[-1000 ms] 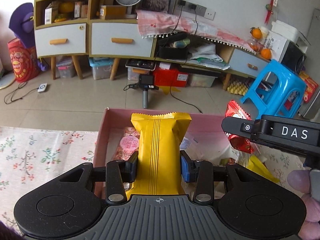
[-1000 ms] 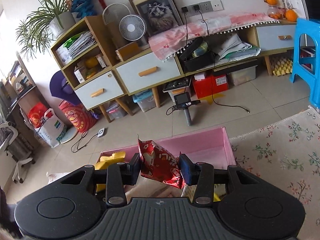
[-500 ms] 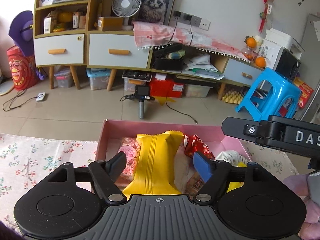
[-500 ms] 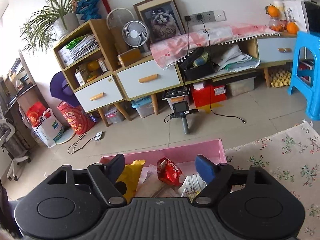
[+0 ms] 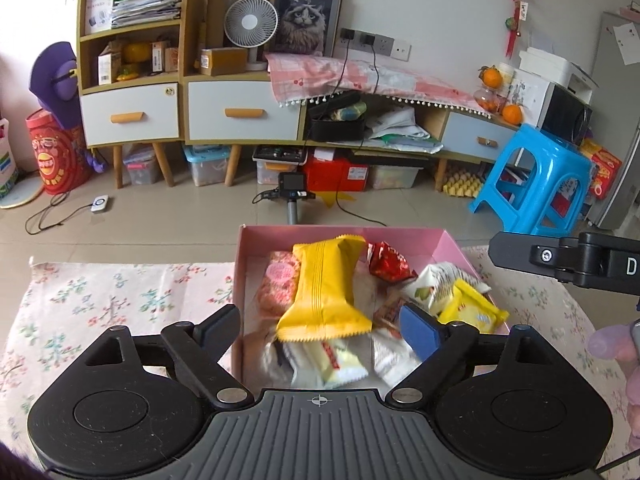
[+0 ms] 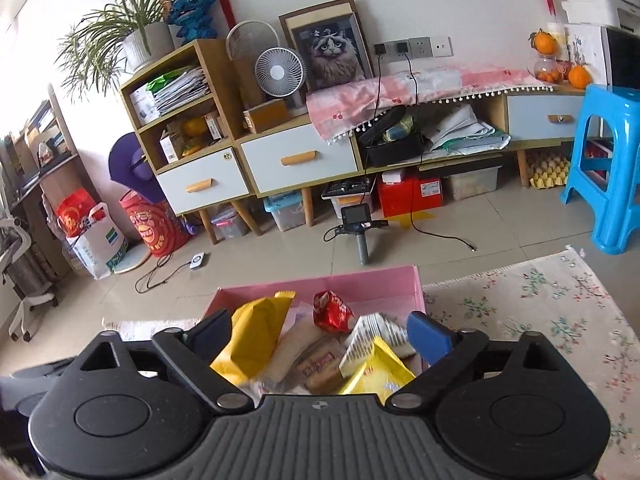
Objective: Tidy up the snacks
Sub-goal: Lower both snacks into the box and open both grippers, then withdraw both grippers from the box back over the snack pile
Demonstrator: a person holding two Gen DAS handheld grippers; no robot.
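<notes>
A pink box (image 5: 448, 242) (image 6: 360, 280) on the flowered cloth holds several snack packs. The long yellow packet (image 5: 325, 288) (image 6: 256, 338) lies on top of the others, and the red packet (image 5: 390, 263) (image 6: 332, 314) rests near the far wall. My left gripper (image 5: 320, 328) hangs above the box with its jaws still opening and nothing pressed between them. My right gripper (image 6: 318, 332) is also over the box, its jaws widening, empty. In the left wrist view the right gripper's body (image 5: 568, 262) juts in from the right.
A flowered cloth (image 5: 120, 296) (image 6: 540, 312) covers the surface around the box. A purple plush toy (image 5: 624, 344) sits at the right edge. Beyond are tiled floor, a camera on a handle (image 5: 292, 192), a blue stool (image 5: 536, 184) and low cabinets.
Both grippers let go: the yellow packet dropped from the left jaws and the red packet from the right into the pink box. Both jaws spread wide and both grippers pulled up and back.
</notes>
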